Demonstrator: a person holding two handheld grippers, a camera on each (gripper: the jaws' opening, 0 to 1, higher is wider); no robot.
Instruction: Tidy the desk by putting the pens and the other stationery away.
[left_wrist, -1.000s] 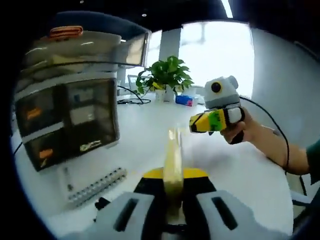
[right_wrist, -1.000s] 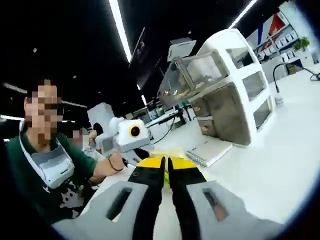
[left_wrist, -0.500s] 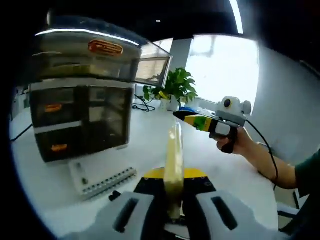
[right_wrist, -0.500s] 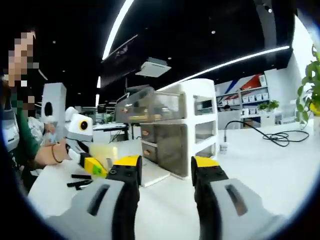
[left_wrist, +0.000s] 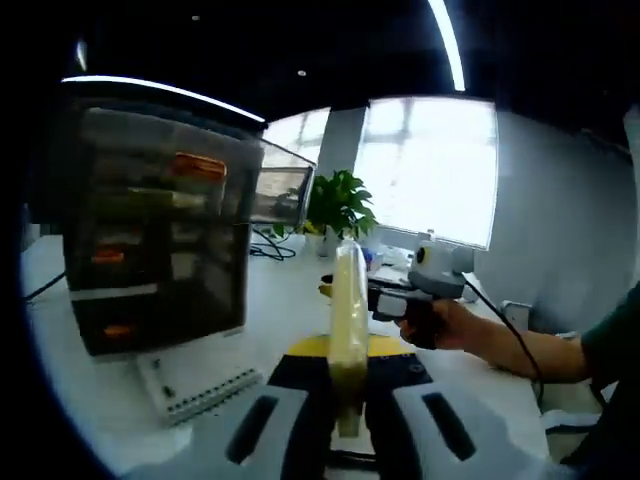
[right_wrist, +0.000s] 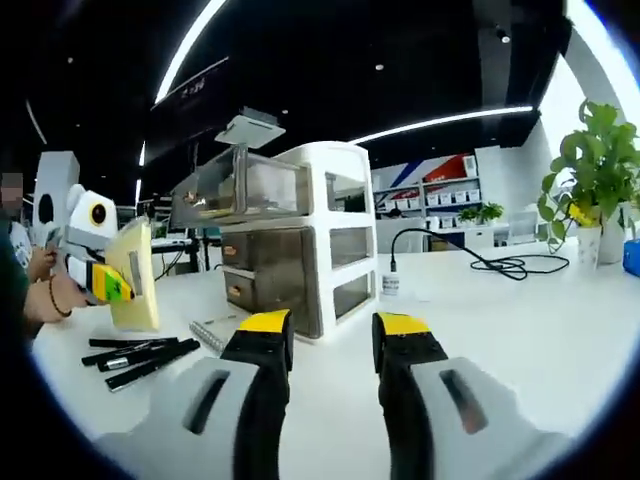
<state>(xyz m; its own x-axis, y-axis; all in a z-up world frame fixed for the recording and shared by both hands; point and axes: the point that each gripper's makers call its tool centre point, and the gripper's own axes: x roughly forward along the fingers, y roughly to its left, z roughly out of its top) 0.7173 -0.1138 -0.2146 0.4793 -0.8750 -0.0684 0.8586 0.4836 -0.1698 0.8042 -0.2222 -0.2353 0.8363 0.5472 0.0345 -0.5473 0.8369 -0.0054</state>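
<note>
Since half a second ago, the yellow pad (right_wrist: 135, 278) is lifted by the pinching left gripper (right_wrist: 112, 283), left of the drawer tower (right_wrist: 290, 240); pens (right_wrist: 140, 354) lie beneath, pointing towards the spread right gripper (right_wrist: 326, 340).

Grey gripper (right_wrist: 325, 335) bodies, yellow-capped black jaws, green sleeve (left_wrist: 608, 340).

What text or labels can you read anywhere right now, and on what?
Nothing legible.
Orange label on the drawer unit's top tray: too blurred to read.
Red and blue wall signs behind the shelves: too small to read.
Pale yellow pad in the left gripper: no print visible.
</note>
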